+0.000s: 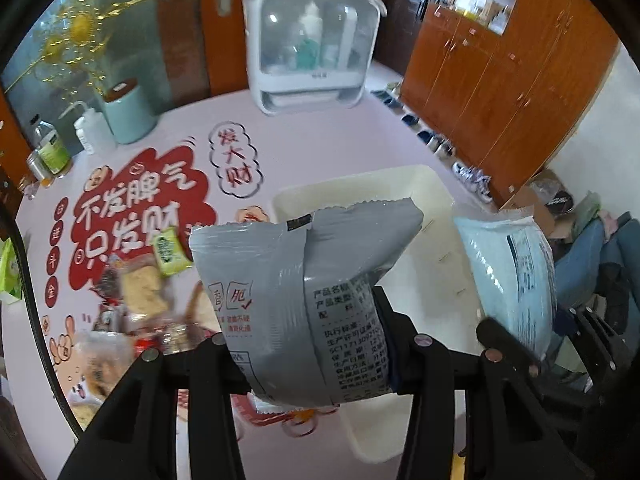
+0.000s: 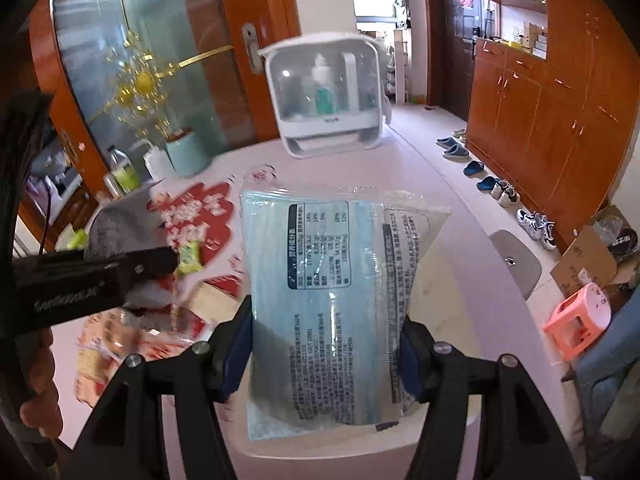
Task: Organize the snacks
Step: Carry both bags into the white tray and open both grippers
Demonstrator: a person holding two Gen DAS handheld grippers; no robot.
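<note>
Your left tongs point(image 1: 316, 344) pinch a grey packet point(image 1: 304, 280), right tongs point(image 2: 326, 354) a blue one point(image 2: 340, 280); both look light, crinkly, slippery, so grip mid-body.

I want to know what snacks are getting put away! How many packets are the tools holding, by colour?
Grey packet: 1
Light blue packet: 1
Total: 2

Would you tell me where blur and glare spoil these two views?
Left wrist view: the snack pile is smeared, while the held grey packet reads sharp. Right wrist view: the other gripper and the snacks behind it blur; glare streaks the blue packet; the walls bow.
</note>
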